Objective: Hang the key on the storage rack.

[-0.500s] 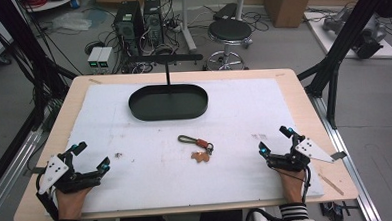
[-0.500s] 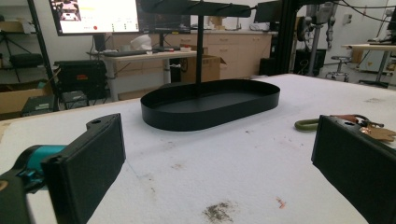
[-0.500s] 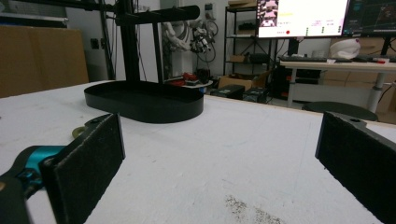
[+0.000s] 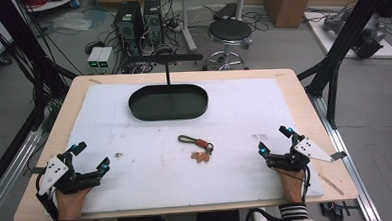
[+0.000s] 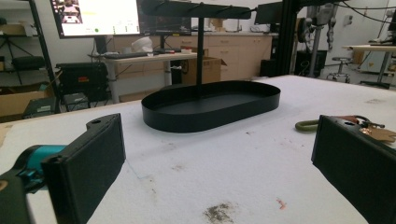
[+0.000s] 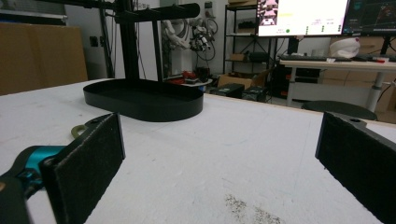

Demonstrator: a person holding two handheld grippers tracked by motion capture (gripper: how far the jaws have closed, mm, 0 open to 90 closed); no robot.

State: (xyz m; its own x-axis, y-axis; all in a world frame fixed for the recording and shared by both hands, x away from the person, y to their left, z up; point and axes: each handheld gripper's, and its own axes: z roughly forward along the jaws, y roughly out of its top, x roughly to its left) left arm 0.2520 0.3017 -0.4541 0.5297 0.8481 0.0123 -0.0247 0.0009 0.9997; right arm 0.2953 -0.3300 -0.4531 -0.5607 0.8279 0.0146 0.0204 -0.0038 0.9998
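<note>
Here the keyring (image 4: 196, 146) lies on the white mat (image 4: 135, 143) near the table's middle, between the two grippers and well apart from both — nearer the person than the black oval tray (image 4: 168, 102). The left gripper (image 4: 88, 156) rests at the mat's near left edge, jaws spread wide with nothing between them. The right gripper (image 4: 274, 140) sits at the near right — its jaws likewise stand apart and empty.

A grey floor (image 4: 281, 46) lies beyond the table (image 4: 293, 86). A black stool (image 4: 229, 31) and computer towers (image 4: 139, 18) stand there among cables. A lit monitor (image 5: 95, 16) glows behind.
</note>
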